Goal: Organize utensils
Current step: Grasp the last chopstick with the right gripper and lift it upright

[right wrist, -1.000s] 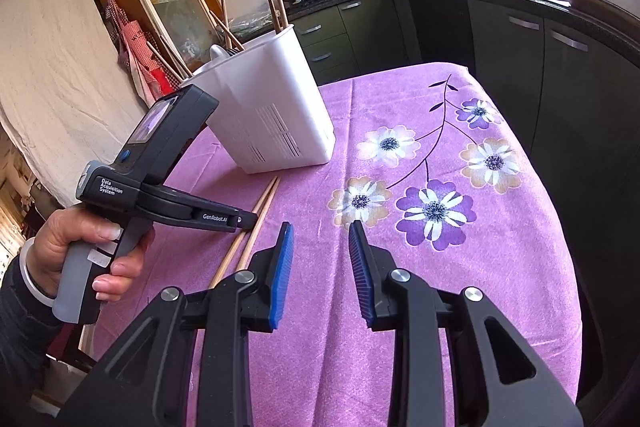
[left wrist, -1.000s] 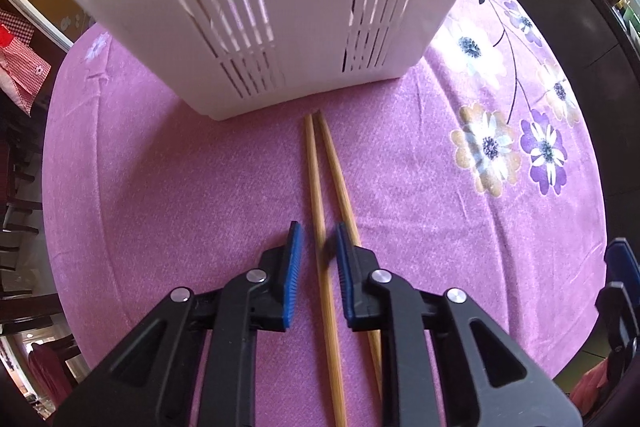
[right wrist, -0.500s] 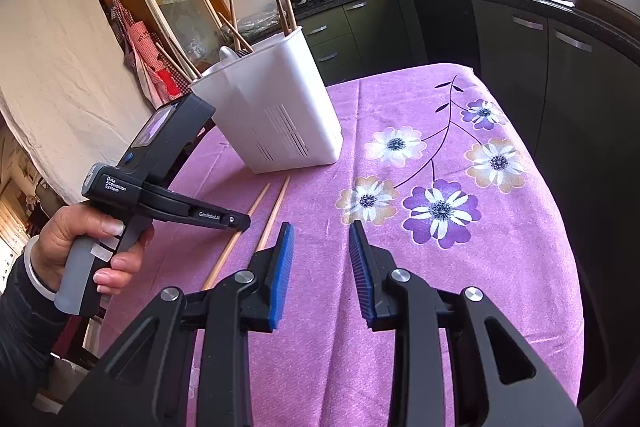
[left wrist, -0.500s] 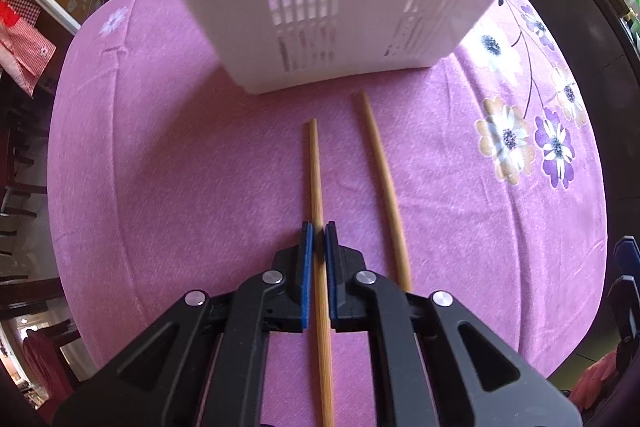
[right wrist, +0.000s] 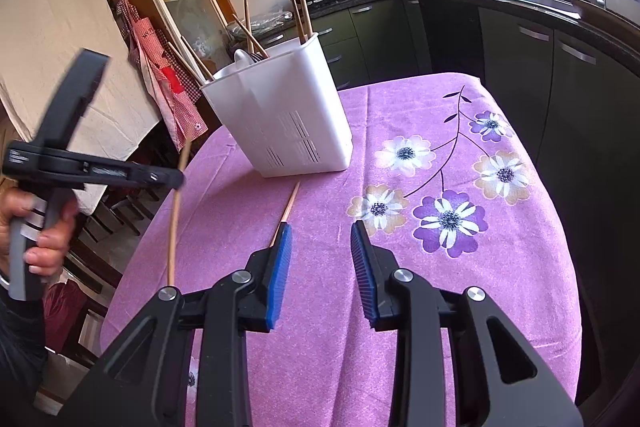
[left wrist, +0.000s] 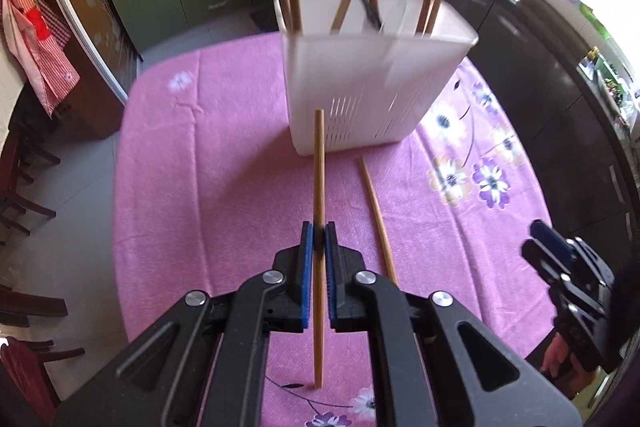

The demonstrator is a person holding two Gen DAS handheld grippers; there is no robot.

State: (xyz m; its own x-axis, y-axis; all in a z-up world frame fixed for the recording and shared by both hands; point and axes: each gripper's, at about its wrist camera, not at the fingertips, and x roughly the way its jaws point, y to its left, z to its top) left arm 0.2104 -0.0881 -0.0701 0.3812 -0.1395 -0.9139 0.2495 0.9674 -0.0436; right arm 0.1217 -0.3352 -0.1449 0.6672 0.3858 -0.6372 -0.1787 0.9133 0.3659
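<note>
Two loose chopsticks in play, one in the air and one on the cloth. Left gripper is clamped tight on the held chopstick, pinched near its middle so both ends stick out free; likely gripped there for balance, so it can be tipped upright over the bin. In the right wrist view this stick hangs off the table, lower end clear of the purple tablecloth. White utensil holder stands ahead of it on the table, several chopsticks already leaning upright inside, so that's the evident drop target. Second chopstick lies flat on the cloth, just in front of the holder, well apart from the held one, not touched by anything. Right gripper hovers above the cloth with jaws opening and nothing between the pads; the lying chopstick's near end sits just beside its left pad, probably lining up for the next pick.
</note>
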